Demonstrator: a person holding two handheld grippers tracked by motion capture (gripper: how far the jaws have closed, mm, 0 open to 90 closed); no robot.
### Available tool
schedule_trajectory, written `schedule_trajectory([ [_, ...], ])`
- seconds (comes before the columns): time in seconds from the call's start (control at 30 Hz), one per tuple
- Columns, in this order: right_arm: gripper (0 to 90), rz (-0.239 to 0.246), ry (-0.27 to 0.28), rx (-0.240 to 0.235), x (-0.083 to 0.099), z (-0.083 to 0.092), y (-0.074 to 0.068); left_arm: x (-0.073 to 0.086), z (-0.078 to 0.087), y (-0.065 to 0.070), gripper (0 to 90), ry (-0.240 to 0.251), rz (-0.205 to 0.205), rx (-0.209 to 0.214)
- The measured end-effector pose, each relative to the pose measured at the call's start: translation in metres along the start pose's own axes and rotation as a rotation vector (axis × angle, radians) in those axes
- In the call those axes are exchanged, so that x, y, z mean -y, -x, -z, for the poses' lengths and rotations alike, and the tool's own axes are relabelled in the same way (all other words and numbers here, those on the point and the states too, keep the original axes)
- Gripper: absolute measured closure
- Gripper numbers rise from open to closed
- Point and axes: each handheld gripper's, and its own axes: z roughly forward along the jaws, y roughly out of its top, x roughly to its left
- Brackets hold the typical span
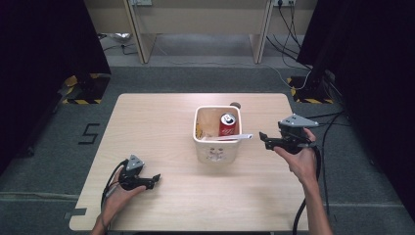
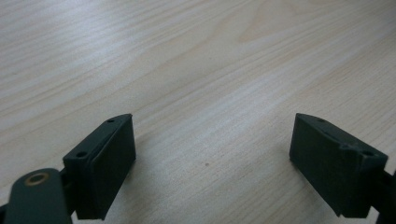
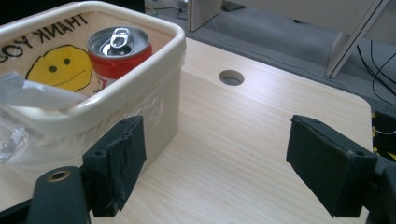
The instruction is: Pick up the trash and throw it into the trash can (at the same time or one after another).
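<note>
A cream bin lined with a clear plastic bag stands in the middle of the wooden table. A red soda can stands upright inside it. In the right gripper view the bin is at the left with the can in it, beside a yellow smiley print. My right gripper hovers open just right of the bin, jaws pointing at it. My left gripper rests open near the front left of the table, with bare wood between its jaws.
A round cable hole sits in the table behind the bin, also seen as the hole in the right gripper view. A strip of plastic hangs over the bin's right rim. Desk legs and cables stand on the floor beyond.
</note>
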Motion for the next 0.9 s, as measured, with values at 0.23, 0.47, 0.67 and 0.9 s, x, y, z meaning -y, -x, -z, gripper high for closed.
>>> schedule_trajectory([
  [0.23, 20.0, 0.032, -0.011, 0.010, 0.000, 0.000, -0.009, 0.000, 0.000, 0.000, 13.7, 0.000, 0.000, 0.000],
  [0.47, 20.1, 0.036, -0.011, 0.016, 0.002, 0.001, -0.012, 0.000, 0.000, 0.000, 13.7, 0.000, 0.001, 0.000],
  [0.67, 20.1, 0.041, -0.030, 0.024, 0.013, 0.005, -0.014, 0.000, 0.000, 0.000, 13.7, 0.000, 0.001, 0.000],
  [0.9, 20.1, 0.026, -0.025, 0.025, 0.023, 0.011, -0.017, 0.000, 0.000, 0.000, 13.7, 0.000, 0.000, 0.000],
])
